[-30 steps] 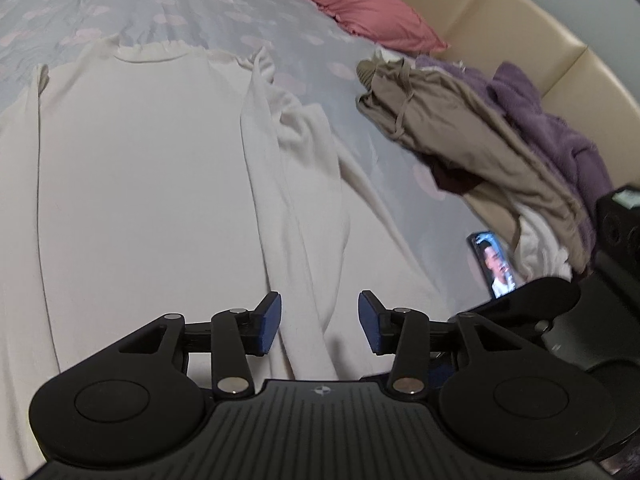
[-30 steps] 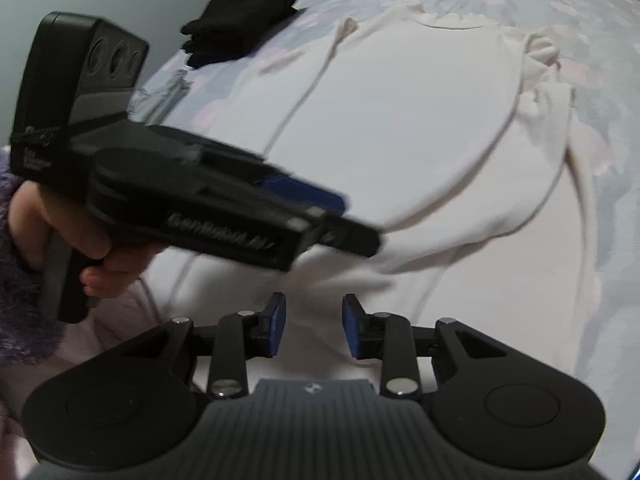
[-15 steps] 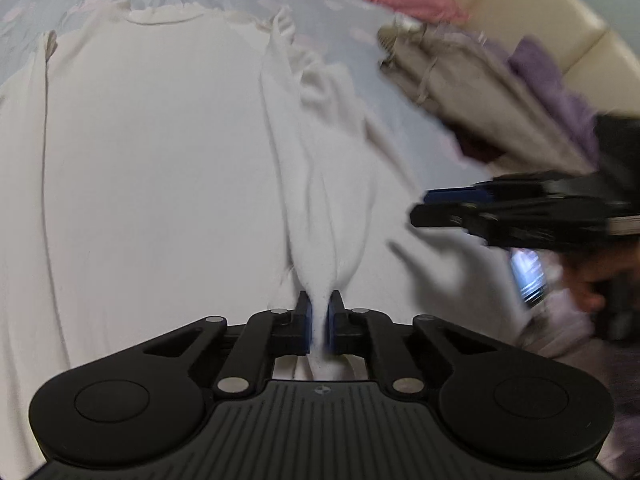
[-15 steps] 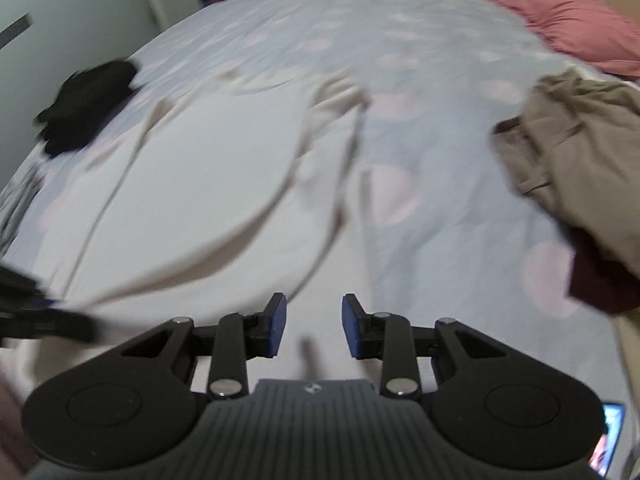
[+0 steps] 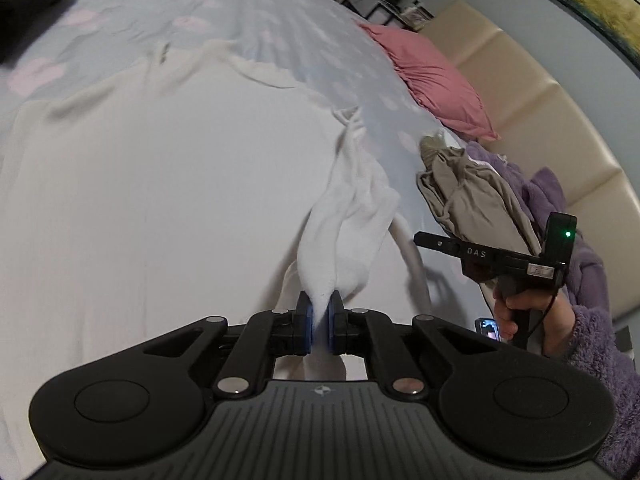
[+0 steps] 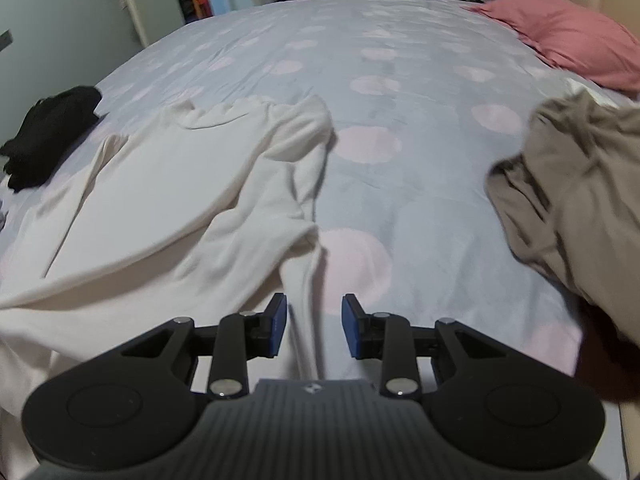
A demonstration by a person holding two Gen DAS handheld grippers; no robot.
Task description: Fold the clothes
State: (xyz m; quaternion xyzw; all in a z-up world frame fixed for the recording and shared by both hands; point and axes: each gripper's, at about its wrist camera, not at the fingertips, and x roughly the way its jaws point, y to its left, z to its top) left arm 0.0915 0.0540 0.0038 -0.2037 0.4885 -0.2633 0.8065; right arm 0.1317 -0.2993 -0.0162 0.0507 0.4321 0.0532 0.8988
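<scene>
While my left gripper (image 5: pixel 319 322) pinches the cream sweater's sleeve (image 5: pixel 344 232) off the bed (image 6: pixel 400 60), my right gripper (image 6: pixel 314 326) hangs open above it.

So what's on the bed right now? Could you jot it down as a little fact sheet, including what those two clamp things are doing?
surface: bed with spotted sheet
main garment: white long-sleeved top, spread flat
left hand-held gripper: shut on the sleeve of the top, lifting it
right hand-held gripper: open, empty, above the top's edge
other clothes: tan garment, purple garment, black item
pillow: pink pillow
</scene>
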